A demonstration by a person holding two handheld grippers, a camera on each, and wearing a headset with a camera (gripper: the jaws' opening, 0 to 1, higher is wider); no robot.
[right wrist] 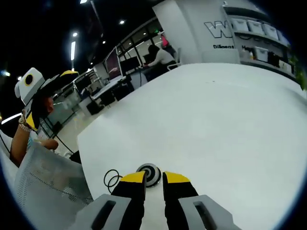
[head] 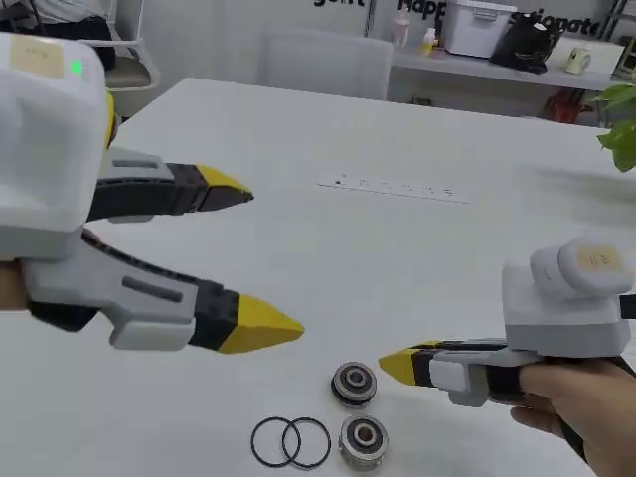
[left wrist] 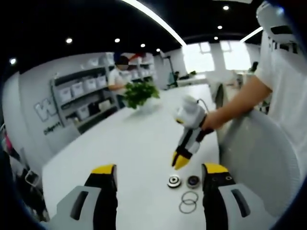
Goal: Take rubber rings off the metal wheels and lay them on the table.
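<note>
white chair, wall shelves, ceiling lights

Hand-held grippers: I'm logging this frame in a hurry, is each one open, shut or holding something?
Left hand-held gripper: open wide, holding nothing.
Right hand-held gripper: shut, empty, tips just short of a metal wheel.

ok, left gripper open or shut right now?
Open. The left gripper has its yellow-tipped jaws spread wide apart in both the head view and its own view, and they are gripping nothing.
</note>
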